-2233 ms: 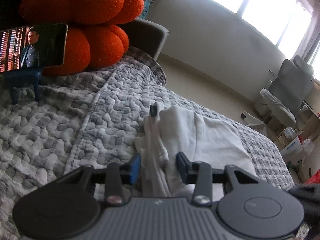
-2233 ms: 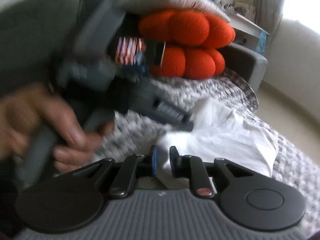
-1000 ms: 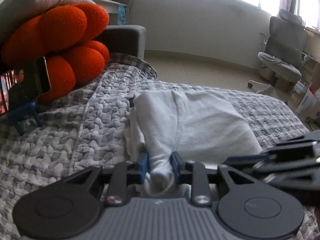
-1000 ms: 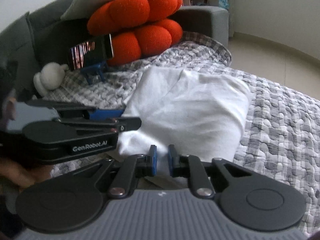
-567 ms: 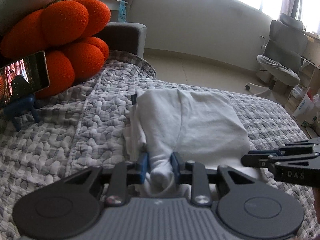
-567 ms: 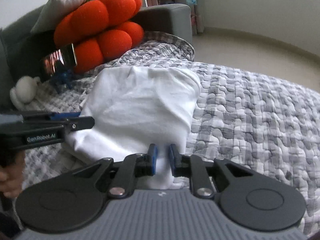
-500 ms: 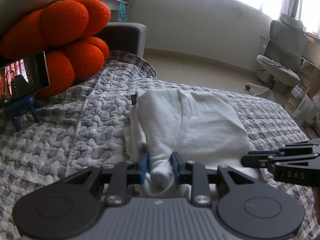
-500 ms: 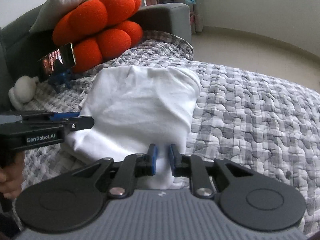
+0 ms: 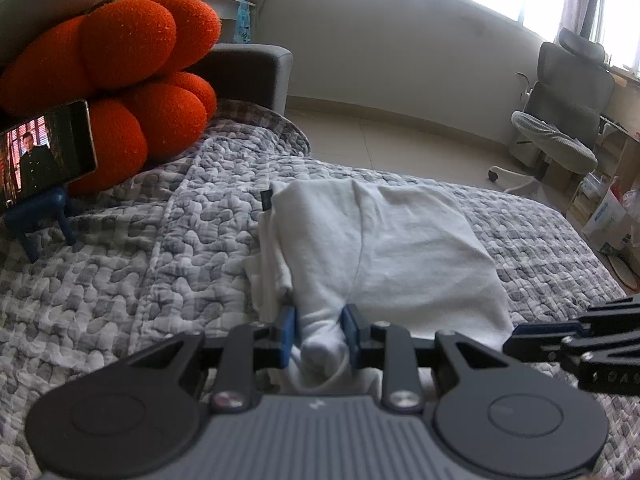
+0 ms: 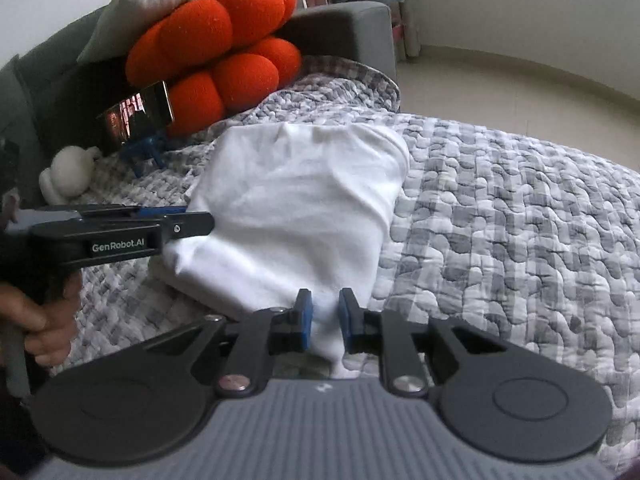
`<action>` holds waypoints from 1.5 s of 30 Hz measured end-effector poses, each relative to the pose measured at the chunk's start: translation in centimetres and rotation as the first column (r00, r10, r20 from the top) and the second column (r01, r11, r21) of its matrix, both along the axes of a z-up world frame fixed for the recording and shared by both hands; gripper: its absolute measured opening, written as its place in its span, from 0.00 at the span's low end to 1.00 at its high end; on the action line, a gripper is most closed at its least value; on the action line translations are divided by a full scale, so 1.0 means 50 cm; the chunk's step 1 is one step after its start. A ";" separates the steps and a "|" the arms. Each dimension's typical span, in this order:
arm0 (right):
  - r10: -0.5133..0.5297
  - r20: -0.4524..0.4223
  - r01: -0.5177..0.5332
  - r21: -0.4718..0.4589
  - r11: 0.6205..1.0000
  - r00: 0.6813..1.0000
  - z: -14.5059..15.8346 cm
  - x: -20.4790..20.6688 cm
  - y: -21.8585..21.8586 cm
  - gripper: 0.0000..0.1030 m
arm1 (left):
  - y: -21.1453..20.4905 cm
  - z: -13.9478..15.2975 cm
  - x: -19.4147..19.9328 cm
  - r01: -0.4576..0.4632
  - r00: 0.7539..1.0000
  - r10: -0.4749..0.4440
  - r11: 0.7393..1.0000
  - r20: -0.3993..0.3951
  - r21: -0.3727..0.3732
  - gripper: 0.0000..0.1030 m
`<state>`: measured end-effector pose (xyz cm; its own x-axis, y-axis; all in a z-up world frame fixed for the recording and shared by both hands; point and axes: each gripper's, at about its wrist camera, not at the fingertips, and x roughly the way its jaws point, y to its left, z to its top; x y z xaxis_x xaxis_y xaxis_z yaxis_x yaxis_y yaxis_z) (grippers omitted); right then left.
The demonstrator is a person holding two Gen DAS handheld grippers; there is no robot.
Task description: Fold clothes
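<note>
- Left gripper (image 9: 319,330) pinches a bunched corner of the white garment (image 9: 400,248) (folded on the quilt (image 9: 160,264)).
- Right gripper (image 10: 325,314), jaws just opened slightly, clasps the other near corner.

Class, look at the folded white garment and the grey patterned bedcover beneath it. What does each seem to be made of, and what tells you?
Folded white garment: probably soft matte cotton knit; it drapes in rounded folds without shine.
Grey patterned bedcover: seemingly quilted padded fabric; stitching puffs it into pebble-like bumps.

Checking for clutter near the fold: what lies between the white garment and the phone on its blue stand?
Only bare grey quilt separates white garment and phone, in the left wrist view.
</note>
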<state>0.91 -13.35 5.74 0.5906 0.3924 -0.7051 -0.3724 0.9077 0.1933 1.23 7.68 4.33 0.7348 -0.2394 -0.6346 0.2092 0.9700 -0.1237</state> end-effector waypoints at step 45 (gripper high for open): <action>-0.231 0.066 0.215 0.184 0.959 0.971 -0.020 0.154 0.004 0.19 | 0.000 -0.002 0.004 0.005 1.000 -0.005 1.000 0.007 0.005 0.28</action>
<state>8.60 -13.17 4.72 0.7326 0.3559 -0.5803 -0.1865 0.9247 0.3318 1.43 7.66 4.26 0.7378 -0.2402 -0.6309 0.2148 0.9695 -0.1179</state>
